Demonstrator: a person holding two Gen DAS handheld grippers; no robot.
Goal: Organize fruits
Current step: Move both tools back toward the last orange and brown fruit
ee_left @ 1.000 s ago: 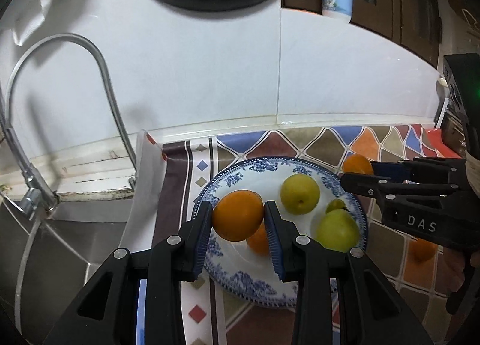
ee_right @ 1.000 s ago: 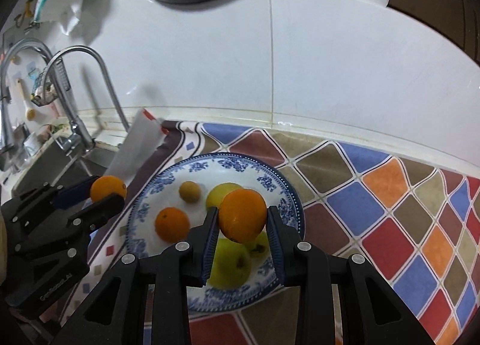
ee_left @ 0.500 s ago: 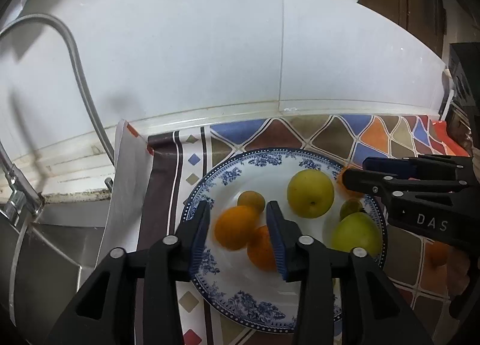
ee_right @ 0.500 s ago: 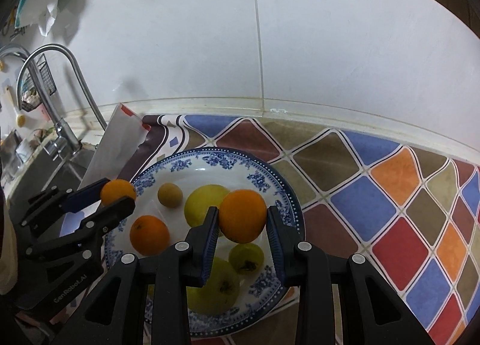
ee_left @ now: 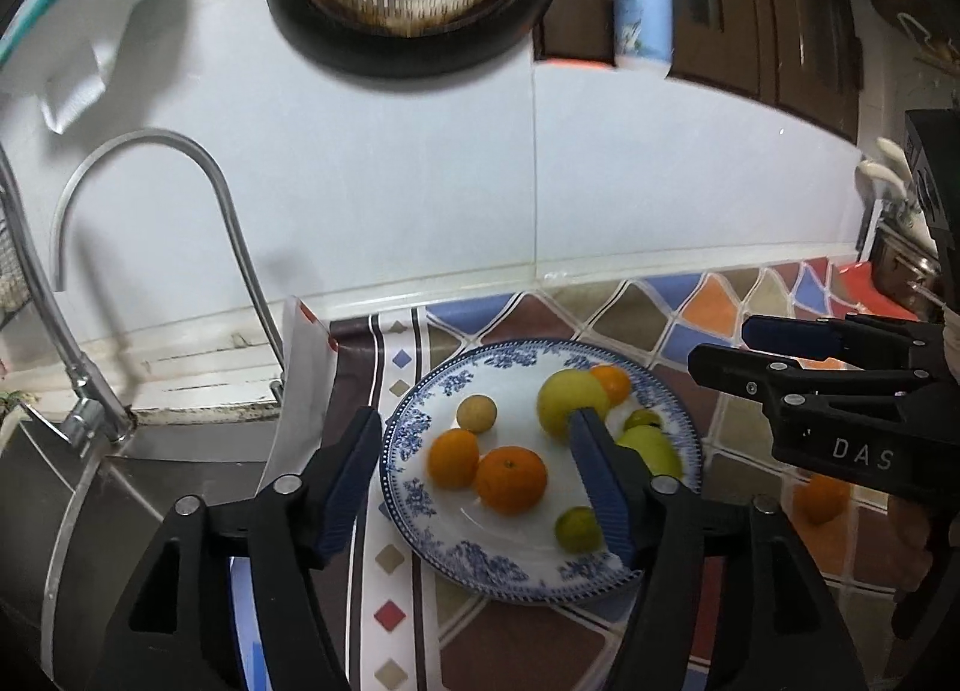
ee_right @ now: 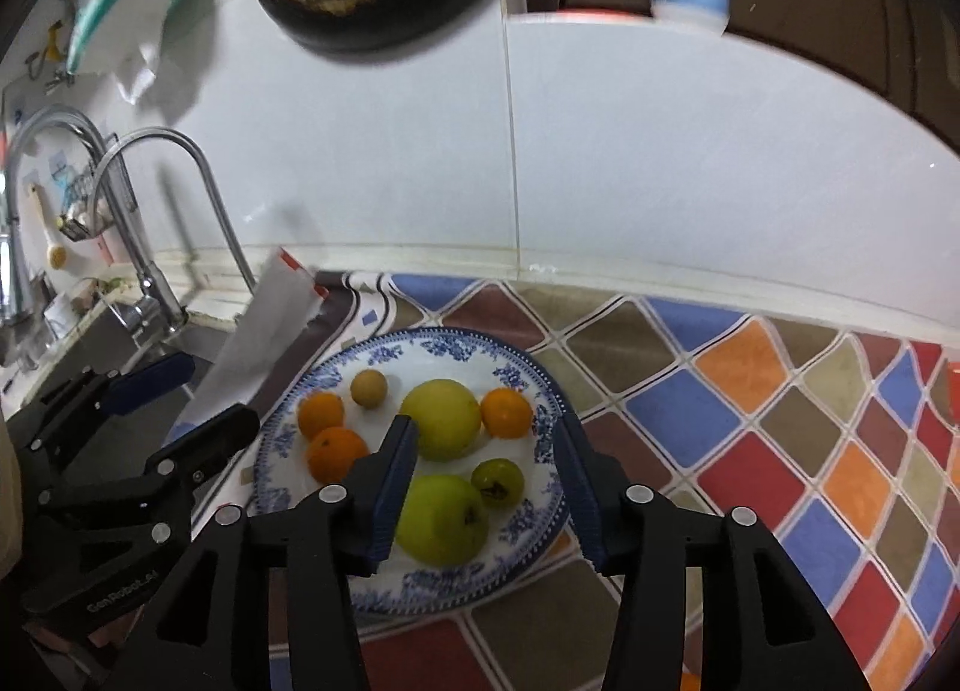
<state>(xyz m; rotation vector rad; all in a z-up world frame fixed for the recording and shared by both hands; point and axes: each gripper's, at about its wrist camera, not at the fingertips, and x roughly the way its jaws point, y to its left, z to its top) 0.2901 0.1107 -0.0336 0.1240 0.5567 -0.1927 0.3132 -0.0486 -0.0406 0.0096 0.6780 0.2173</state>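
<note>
Up close, the left gripper [ee_left: 477, 478] and right gripper [ee_right: 486, 478] hover with fingers spread wide, holding nothing, above the blue-patterned plate [ee_right: 420, 592] on the colourfully tiled bench [ee_right: 750, 427]. On the plate lie two green apples [ee_right: 441, 520], three oranges [ee_right: 333, 454], a yellow fruit [ee_right: 441, 418] and a small tan fruit [ee_right: 368, 388]; beyond, a faucet [ee_left: 144, 223] arcs over the sink.

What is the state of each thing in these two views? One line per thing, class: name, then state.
Left claw: open, holding nothing.
Right claw: open, holding nothing.
Plate: flat on the patterned mat, loaded with fruit.
Oranges: three resting on the plate, none gripped.
Large green apple: on the plate, stem end showing.
Tap: no water seen running.
</note>
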